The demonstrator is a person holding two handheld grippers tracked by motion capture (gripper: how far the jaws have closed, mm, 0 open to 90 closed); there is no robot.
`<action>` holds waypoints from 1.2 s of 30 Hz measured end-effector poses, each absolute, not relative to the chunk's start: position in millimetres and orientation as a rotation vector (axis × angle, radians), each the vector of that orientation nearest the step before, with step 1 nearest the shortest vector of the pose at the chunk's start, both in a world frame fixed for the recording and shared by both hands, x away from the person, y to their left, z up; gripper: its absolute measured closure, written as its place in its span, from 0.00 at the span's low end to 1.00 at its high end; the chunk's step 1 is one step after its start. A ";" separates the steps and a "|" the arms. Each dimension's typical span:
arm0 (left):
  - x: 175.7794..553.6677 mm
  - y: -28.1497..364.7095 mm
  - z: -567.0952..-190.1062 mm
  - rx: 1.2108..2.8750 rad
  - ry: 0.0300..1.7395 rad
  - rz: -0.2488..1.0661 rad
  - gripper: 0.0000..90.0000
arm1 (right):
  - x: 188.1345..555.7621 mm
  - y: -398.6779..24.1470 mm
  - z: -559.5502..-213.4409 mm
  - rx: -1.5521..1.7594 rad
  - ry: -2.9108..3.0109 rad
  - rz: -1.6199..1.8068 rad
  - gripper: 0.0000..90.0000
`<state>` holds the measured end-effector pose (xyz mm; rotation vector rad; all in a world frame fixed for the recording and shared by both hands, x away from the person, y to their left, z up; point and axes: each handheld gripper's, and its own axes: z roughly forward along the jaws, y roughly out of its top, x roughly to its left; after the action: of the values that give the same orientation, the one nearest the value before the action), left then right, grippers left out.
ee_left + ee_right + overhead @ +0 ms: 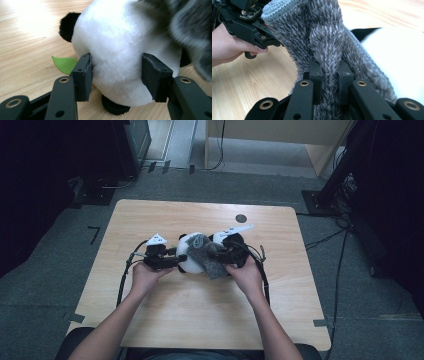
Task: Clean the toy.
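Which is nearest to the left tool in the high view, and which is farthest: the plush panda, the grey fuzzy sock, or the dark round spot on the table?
From the left tool:
1. Plush panda, clamped in it.
2. Grey fuzzy sock, just beyond, draped over the panda.
3. Dark round spot, toward the table's far edge.

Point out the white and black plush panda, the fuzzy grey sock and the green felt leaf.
white and black plush panda [120, 50], left gripper view, white body
fuzzy grey sock [324, 42], right gripper view, bunched middle fold
green felt leaf [63, 64], left gripper view, leaf's middle
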<state>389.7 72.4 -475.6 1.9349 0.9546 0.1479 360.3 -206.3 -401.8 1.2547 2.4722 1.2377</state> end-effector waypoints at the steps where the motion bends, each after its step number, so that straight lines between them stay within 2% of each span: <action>1: 389.8 72.4 -475.7 1.933 0.955 0.147 0.51 | 359.0 -210.9 -400.0 1.257 2.461 1.245 0.88; 11: 389.4 72.6 -475.4 1.935 0.955 0.146 0.51 | 345.3 -256.9 -389.5 1.354 2.337 1.285 0.87; 25: 389.9 72.7 -475.6 1.926 0.959 0.140 0.51 | 346.4 -308.5 -381.2 1.464 2.150 1.334 0.88; 36: 390.6 72.8 -476.5 1.921 0.962 0.135 0.51 | 366.4 -302.1 -408.5 1.538 2.117 1.339 0.87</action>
<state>390.6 72.8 -476.5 1.9206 0.9624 0.1350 366.4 -302.1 -408.5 1.5381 2.1167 1.3385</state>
